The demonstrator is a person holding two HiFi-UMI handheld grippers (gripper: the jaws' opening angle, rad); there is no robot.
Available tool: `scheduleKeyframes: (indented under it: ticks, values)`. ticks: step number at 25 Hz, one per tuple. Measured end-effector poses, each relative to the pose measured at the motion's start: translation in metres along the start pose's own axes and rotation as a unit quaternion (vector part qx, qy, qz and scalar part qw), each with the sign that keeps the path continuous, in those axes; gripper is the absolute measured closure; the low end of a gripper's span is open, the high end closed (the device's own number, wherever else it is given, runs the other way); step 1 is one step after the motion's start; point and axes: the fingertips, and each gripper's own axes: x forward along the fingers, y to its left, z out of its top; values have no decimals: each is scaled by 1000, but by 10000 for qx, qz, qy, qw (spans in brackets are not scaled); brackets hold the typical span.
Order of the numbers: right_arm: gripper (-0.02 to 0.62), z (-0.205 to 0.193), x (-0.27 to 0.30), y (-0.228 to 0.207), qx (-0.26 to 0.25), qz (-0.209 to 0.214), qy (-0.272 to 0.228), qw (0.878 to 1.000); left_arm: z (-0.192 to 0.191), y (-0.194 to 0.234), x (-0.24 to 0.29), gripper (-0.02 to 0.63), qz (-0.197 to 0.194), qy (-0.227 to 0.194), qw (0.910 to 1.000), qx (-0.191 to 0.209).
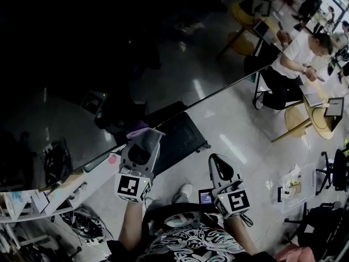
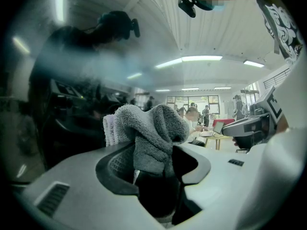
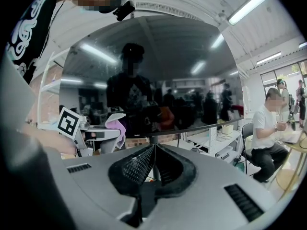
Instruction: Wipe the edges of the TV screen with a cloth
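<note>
Fuzzy, matt grey terry pile on the cloth [image 2: 148, 128]. Smooth matt grey plastic on the left claw [image 2: 153, 152] and right claw [image 3: 154, 150], with finely ribbed black pads [image 3: 136, 166] inside. Glossy, mirror-smooth black face on the TV screen [image 1: 109, 48].

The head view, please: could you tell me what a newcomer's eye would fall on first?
The big dark glossy TV screen fills the upper left. At its lower edge the left gripper is shut on a fluffy grey cloth. The right gripper hangs to its right, shut and empty.
</note>
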Motion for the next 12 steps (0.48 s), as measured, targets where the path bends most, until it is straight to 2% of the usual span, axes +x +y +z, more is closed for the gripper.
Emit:
scheduleKeyframes:
  ticks: [4, 7, 12]
  values:
    - [565, -5, -4, -10, 61, -60, 23, 10000, 0, -4, 8, 408, -25, -10, 10000, 16]
    - [565, -11, -9, -20, 30, -201, 317, 9993, 1, -7, 14, 408, -53, 5, 10000, 18]
    - [565, -13, -12, -38, 7, -127, 135, 9998, 4, -19, 29, 408, -87, 3, 10000, 38]
